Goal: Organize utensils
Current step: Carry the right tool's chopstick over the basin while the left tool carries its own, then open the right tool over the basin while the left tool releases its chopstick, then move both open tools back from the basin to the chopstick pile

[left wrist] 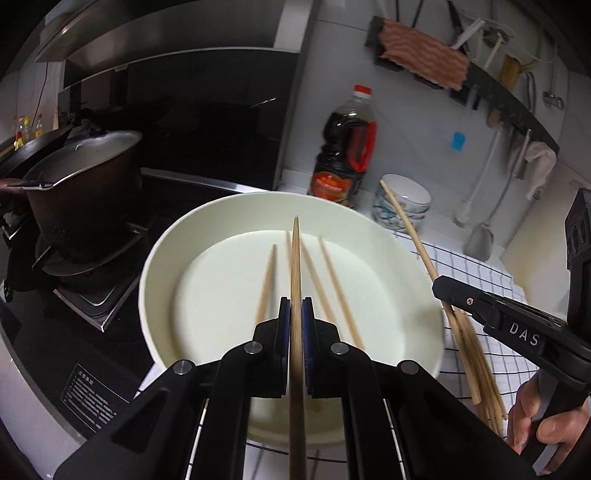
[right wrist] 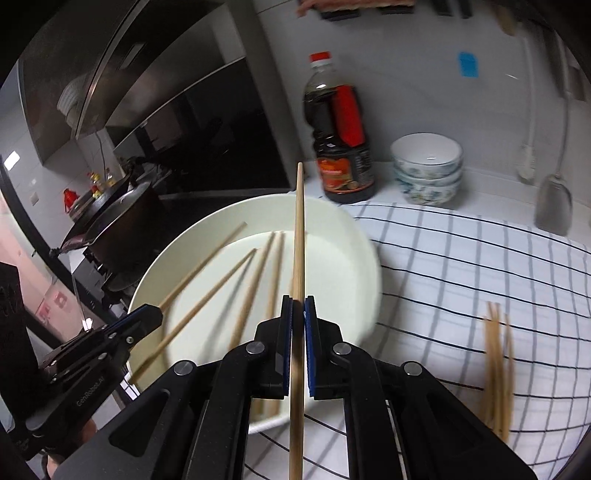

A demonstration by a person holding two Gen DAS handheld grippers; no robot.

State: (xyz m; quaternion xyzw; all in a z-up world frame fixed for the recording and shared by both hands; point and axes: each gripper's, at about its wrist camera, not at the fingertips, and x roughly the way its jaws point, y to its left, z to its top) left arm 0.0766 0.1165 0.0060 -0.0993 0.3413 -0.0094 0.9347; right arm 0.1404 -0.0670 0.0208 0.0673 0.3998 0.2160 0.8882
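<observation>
Holding one chopstick each, left gripper (left wrist: 296, 314) and right gripper (right wrist: 298, 312) have fingers clamped tight, hovering over the white plate (left wrist: 229, 218), probably ferrying them to the bundle (right wrist: 498, 369) right of it.

This is a home kitchen — a lived-in one. A dark lidded cooking pot (left wrist: 81, 177) sits on a black gas hob (left wrist: 88, 295) under a steel range hood (left wrist: 166, 33). On the white counter stand a large plastic bottle of dark sauce with a red cap (right wrist: 341, 140) and stacked patterned ceramic bowls (right wrist: 426, 170). A black wall rail (left wrist: 476, 85) holds a pink striped cloth (left wrist: 421, 55) and hanging utensils — a grey spatula (right wrist: 554, 206) among them.
</observation>
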